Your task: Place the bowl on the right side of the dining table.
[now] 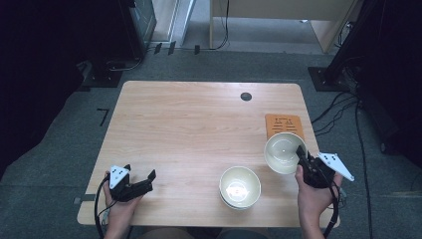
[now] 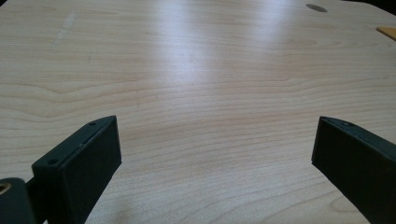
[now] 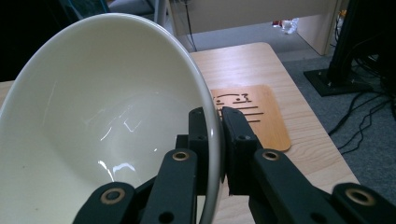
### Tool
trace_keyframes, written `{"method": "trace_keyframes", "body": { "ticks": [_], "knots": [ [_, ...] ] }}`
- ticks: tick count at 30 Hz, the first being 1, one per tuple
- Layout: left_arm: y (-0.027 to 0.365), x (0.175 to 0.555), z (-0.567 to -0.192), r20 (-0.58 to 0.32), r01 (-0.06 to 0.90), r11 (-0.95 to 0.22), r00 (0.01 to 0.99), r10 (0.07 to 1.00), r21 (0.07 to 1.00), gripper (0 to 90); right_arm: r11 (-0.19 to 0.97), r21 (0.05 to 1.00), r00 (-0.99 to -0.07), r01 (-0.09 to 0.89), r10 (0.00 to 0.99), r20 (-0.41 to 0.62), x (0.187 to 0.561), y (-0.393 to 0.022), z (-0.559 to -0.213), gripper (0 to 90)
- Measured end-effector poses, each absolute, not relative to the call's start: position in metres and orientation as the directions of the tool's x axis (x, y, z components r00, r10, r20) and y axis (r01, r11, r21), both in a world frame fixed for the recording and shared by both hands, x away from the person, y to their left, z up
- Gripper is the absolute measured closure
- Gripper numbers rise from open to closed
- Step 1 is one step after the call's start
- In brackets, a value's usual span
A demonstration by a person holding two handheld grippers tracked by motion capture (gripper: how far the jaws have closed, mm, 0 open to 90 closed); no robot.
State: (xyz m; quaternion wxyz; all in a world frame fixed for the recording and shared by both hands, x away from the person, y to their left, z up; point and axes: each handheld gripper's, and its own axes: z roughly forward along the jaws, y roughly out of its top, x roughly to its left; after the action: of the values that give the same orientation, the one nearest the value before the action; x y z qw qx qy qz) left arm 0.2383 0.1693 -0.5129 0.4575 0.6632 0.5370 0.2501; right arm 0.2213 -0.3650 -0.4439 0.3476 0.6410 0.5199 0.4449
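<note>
Near the right edge of the table (image 1: 199, 119), in the high view, the right gripper (image 1: 302, 153) is clamped on the rim of a cream bowl (image 1: 281, 152), which it holds tilted with its hollow turned toward the table's middle. The right hand (image 1: 311, 191) comes in from the near edge, the forearm running straight up from the bottom and the gripper pointing away and slightly left. Just behind the bowl, an orange card (image 1: 284, 123) lies flat by the right edge. A second bowl (image 1: 240, 186) sits upright near the near edge, nested in another beneath it. At the near left corner the left hand (image 1: 119, 206) holds the left gripper (image 1: 142, 178) low over the wood, pointing toward the right, its jaws spread wide with nothing between them.

In the left gripper view, the two black jaws stand far apart over bare table (image 2: 196, 93), and the orange card (image 2: 387, 31) peeks in at the far right.

In the right gripper view, the jaws pinch the thin wall of the bowl (image 3: 107, 107), one inside and one outside, the bowl tipped on edge. The card (image 3: 257, 112) lies on the table beyond them.
</note>
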Motion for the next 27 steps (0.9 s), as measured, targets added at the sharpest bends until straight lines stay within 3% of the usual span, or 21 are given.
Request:
{"method": "trace_keyframes", "body": {
  "ticks": [27],
  "knots": [
    [0.170, 0.239, -0.513, -0.177, 0.485, 0.005, 0.309, 0.934, 0.874, 1.1, -0.289, 0.865, 0.173, 0.411, 0.956, 0.237, 0.283, -0.386, -0.452, 84.1]
  ]
}}
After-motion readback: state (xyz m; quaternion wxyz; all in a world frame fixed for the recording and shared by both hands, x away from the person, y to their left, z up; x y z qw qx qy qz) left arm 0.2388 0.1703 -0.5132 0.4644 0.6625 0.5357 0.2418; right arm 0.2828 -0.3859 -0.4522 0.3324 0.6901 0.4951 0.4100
